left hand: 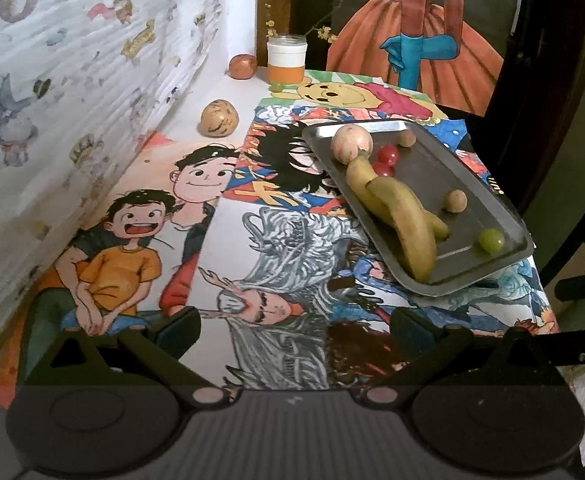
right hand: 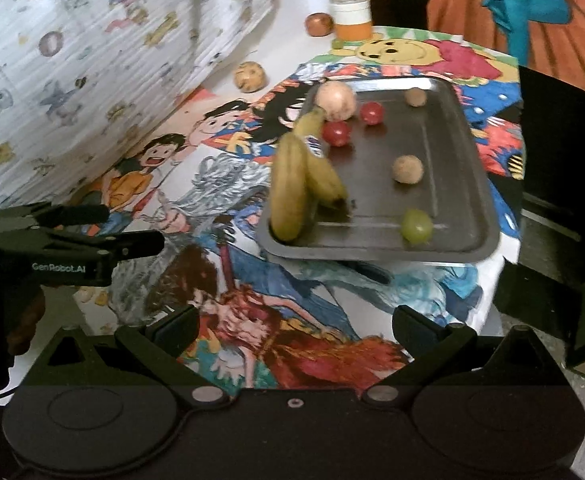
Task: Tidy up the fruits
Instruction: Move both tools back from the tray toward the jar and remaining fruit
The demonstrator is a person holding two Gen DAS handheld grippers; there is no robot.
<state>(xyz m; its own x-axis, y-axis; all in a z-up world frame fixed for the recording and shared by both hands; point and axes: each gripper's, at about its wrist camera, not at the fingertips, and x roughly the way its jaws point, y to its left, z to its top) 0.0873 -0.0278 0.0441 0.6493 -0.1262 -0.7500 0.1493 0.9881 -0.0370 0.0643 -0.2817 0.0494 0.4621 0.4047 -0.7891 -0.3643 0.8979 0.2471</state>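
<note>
A metal tray [left hand: 488, 184] [right hand: 460, 160] lies on the cartoon-printed table at the right. In it are a pair of bananas [left hand: 400, 212] [right hand: 292, 184], a pale round fruit [left hand: 351, 142] [right hand: 335, 101], two red cherry tomatoes [left hand: 388, 155] [right hand: 371, 113], two small brown balls [left hand: 456, 201] [right hand: 407, 168] and a green grape [left hand: 491, 240] [right hand: 416, 226]. A tan speckled fruit [left hand: 219, 117] [right hand: 249, 75] and an orange-brown fruit [left hand: 242, 66] [right hand: 319, 24] lie on the table outside the tray. My left gripper [left hand: 296, 328] is open and empty, short of the tray. My right gripper [right hand: 296, 328] is open and empty.
A white and orange jar [left hand: 286, 59] [right hand: 352, 16] with dried flowers stands at the back, a small green grape [left hand: 277, 87] beside it. A patterned paper wall [left hand: 72, 100] rises on the left. The left gripper's body [right hand: 72, 248] shows in the right wrist view. The table edge drops off at the right.
</note>
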